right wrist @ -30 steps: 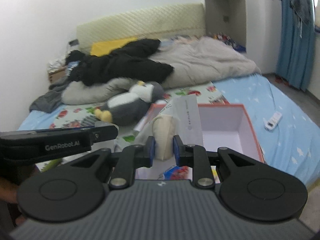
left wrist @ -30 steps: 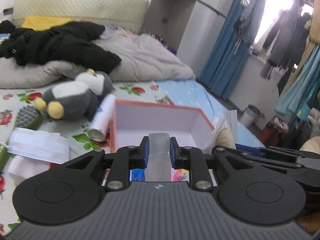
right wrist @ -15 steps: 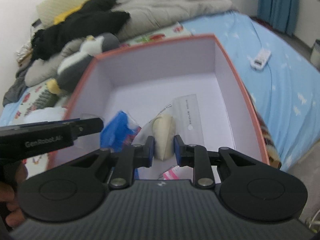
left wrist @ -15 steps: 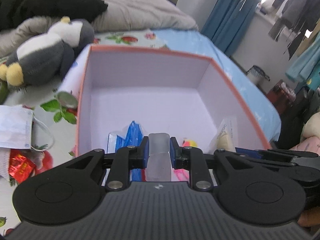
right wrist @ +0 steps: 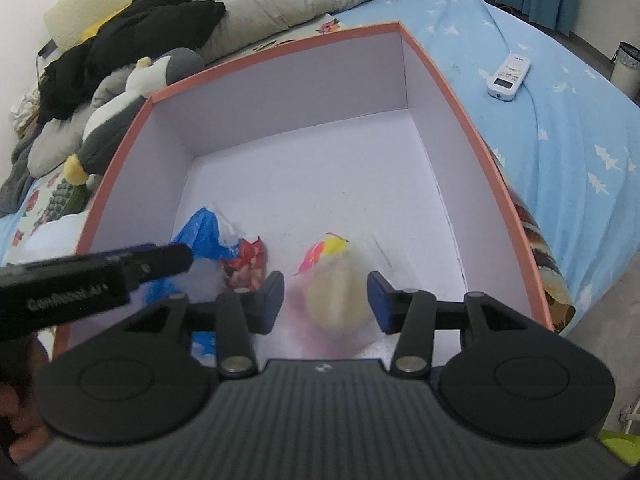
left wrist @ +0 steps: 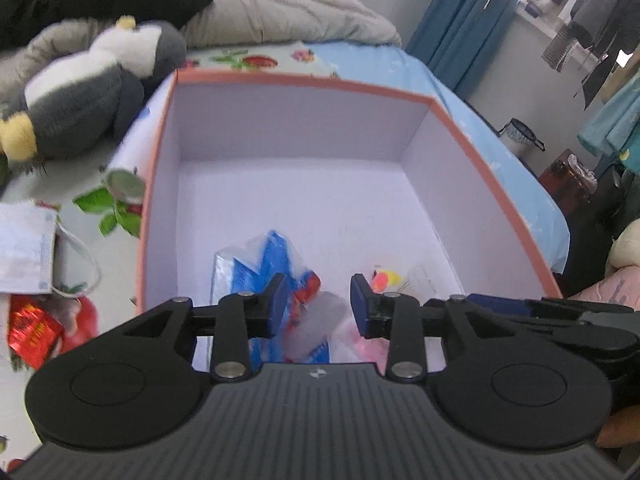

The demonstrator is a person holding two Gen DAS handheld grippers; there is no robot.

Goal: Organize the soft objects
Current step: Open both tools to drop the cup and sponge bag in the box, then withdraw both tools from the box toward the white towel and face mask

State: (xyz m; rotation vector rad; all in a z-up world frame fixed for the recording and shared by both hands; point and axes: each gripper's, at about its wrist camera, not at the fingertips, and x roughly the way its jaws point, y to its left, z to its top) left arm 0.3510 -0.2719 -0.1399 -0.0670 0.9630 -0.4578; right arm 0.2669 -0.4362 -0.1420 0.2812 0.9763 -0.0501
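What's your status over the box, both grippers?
Left gripper opening, translucent packet dropping clear of the pads. Right gripper opening, cream pouch loose between them. Both over the box. Nothing blocking.

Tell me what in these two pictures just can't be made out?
- Pale translucent item between the opening left gripper fingers: motion-blurred in the left wrist view, identity unclear.
- Cream rounded soft item between the opening right gripper fingers: blurred in the right wrist view.
- Near floor of the pink-rimmed cardboard box: hidden by both gripper bodies.
- White remote control: buttons too small.
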